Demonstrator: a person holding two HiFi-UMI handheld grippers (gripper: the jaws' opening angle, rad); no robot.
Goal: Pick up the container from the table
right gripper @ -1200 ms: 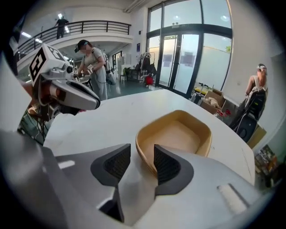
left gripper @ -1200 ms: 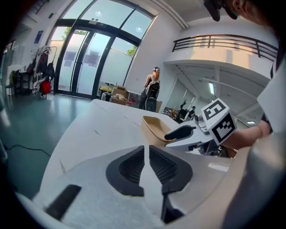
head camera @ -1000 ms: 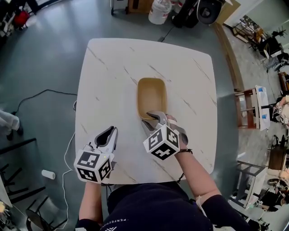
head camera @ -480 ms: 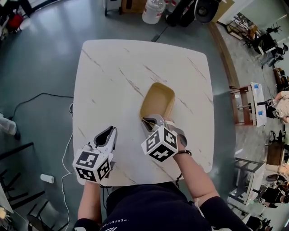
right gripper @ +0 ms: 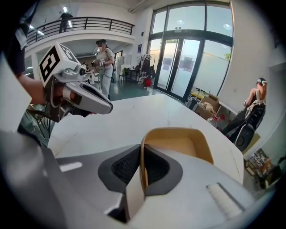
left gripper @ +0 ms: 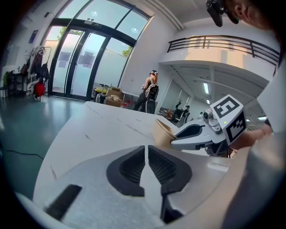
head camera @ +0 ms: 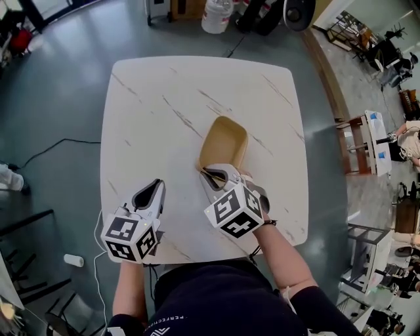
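A tan, shallow container (head camera: 224, 140) is over the white marble table (head camera: 157, 98), right of centre, with its far end angled to the right. My right gripper (head camera: 214, 176) is shut on its near rim; in the right gripper view the thin wall (right gripper: 178, 142) stands pinched between the black pads (right gripper: 157, 166). My left gripper (head camera: 151, 190) hovers over the table's near left part, jaws shut with nothing between them, about a hand's width left of the container. The left gripper view shows its closed jaws (left gripper: 146, 166), with the container (left gripper: 161, 133) beyond to the right.
A white jug (head camera: 215, 16) and dark gear stand on the floor past the table's far edge. A cable (head camera: 52, 147) runs on the floor at left. Shelving and furniture (head camera: 367, 147) stand at right. People stand far off in the hall.
The right jaws have closed on the container's near rim. The container has swung its far end to the right and risen slightly with the gripper. The left gripper has stayed put.
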